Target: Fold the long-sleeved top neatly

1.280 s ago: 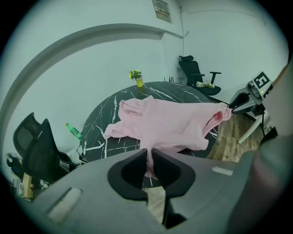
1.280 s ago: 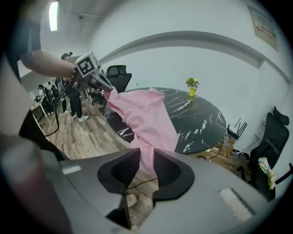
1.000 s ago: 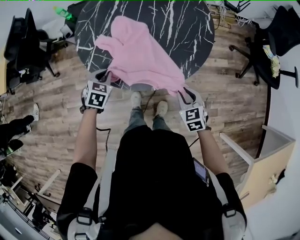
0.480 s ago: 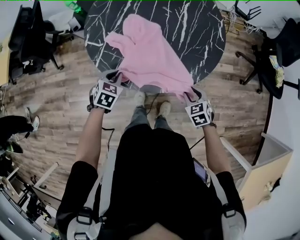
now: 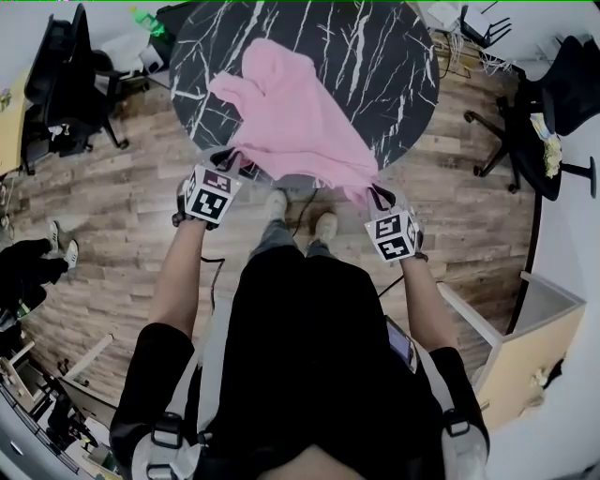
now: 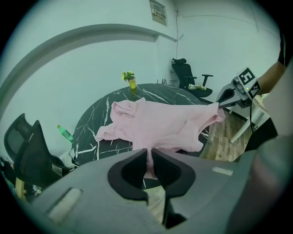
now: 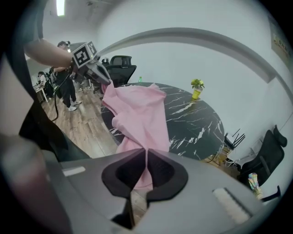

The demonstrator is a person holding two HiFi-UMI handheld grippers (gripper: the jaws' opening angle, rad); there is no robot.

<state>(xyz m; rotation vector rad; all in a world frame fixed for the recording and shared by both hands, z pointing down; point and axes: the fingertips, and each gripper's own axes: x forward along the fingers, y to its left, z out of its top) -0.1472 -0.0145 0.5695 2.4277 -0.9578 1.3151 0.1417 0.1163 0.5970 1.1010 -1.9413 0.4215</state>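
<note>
The pink long-sleeved top (image 5: 300, 112) lies spread over the near half of the round black white-veined table (image 5: 375, 56), its near edge held up past the rim and strung between the two grippers. The left gripper (image 5: 228, 157) is clamped tight on one corner of that edge, a fold of pink cloth pinched between its jaws, while the right gripper (image 5: 375, 194) is closing on the other corner, with cloth filling the thin slit between its jaws. The only writing is the black-and-white square codes on each marker cube (image 5: 392, 234) and a small wall plate (image 6: 158, 11) — its print too small to read.
</note>
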